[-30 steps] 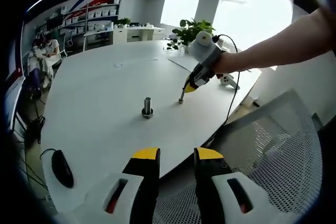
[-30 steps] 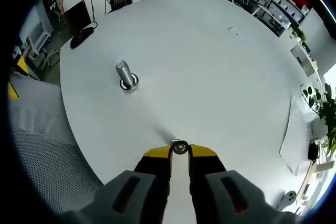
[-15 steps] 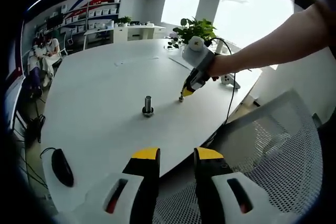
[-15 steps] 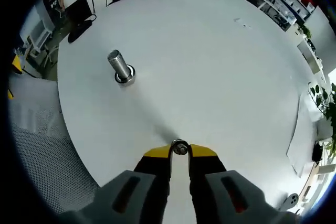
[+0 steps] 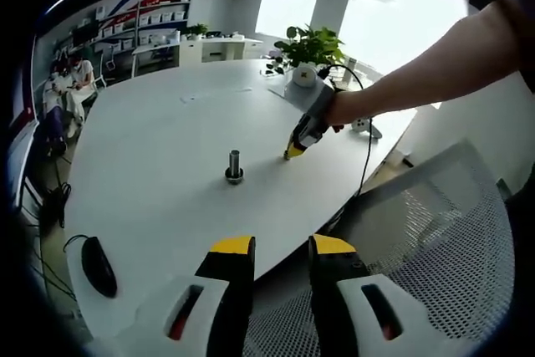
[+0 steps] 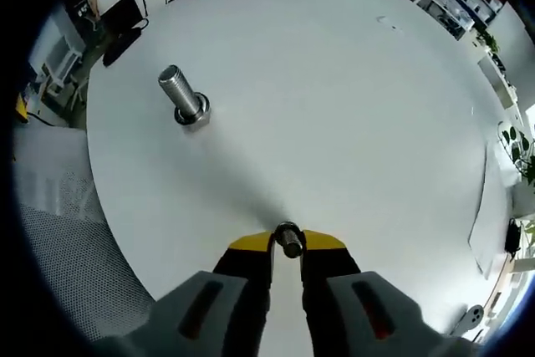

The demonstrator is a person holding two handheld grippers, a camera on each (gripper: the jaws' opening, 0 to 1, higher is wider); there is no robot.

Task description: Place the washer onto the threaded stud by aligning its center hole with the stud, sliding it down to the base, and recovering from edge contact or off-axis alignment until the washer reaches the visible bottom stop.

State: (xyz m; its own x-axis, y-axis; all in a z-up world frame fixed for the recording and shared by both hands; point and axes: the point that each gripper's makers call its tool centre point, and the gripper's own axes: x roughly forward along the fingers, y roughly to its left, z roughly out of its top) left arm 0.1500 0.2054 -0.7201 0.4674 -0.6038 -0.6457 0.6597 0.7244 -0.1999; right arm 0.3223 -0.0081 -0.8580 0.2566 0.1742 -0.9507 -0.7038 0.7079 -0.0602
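Metal washer [image 6: 287,237] (pinched) off stud [image 6: 182,100]

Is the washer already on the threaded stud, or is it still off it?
Off. The washer sits between the right tool's yellow tips, well apart from the threaded stud, which stands alone on the table.

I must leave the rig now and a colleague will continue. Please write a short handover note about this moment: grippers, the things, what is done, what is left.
Right gripper: shut on the small round metal washer, held between its yellow tips above the white round table.
Left gripper: open, holding nothing, at the table's near edge.
Upright threaded metal stud: stands on its base on the table, apart from the washer, with nothing on it.
Done: washer is gripped.
Left: bring the washer over the stud, line up its hole, slide it down to the base, release.
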